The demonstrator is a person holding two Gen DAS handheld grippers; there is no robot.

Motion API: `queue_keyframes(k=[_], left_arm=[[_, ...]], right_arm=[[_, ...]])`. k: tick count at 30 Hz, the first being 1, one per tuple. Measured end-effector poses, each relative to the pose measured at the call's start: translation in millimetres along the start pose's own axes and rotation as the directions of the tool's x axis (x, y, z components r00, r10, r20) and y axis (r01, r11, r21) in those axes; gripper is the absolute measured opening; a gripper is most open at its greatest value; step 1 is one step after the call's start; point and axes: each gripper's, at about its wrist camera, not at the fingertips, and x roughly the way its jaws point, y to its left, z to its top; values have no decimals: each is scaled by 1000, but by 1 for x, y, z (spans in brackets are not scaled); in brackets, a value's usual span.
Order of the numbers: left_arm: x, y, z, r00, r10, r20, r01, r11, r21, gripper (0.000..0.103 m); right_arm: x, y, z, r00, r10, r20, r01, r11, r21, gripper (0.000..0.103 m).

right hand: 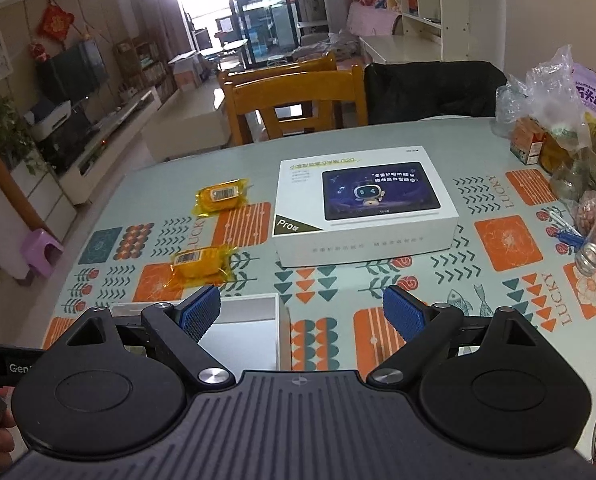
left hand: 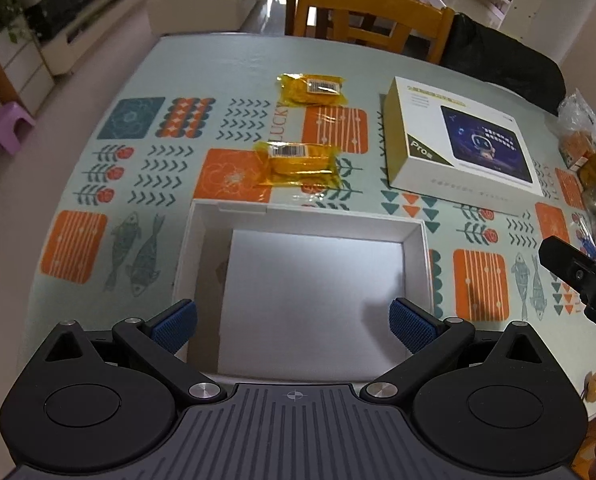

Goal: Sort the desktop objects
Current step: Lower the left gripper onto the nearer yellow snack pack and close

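An open white box tray [left hand: 201,240] lies on the patterned table just ahead of my left gripper [left hand: 293,326], which is open and empty above the tray's near side. Two yellow wrapped packets lie beyond it: a near packet [left hand: 300,162] and a far packet [left hand: 312,90]. A white tablet box lid [left hand: 454,146] lies to the right. In the right wrist view my right gripper [right hand: 301,314] is open and empty, with the tray [right hand: 249,332] to its left, the near packet [right hand: 199,264], the far packet [right hand: 221,198] and the lid [right hand: 362,208] ahead.
Plastic bags of snacks [right hand: 570,128] crowd the table's right edge, with a small jar [right hand: 590,256]. Wooden chairs [right hand: 293,100] and a dark jacket [right hand: 430,88] stand at the far side. The right gripper's body [left hand: 582,280] shows at the right of the left wrist view.
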Motion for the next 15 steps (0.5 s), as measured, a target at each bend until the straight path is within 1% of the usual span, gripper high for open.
queue_keyframes(k=[7,11,15], left_arm=[[21,6,31,1000,11,1,-11,1000,8,103],[35,6,48,1000,27,-16,-27,1000,5,103],[49,7,63,999,21,-38,-21,1000,-5,103]], right_arm=[[25,16,19,1000,-27,-14,27,999,-26,103],[38,26,28,999,-42,-19,42,998,-44,103],[51,33,35,998,-56,-31,55,997,-59,103]])
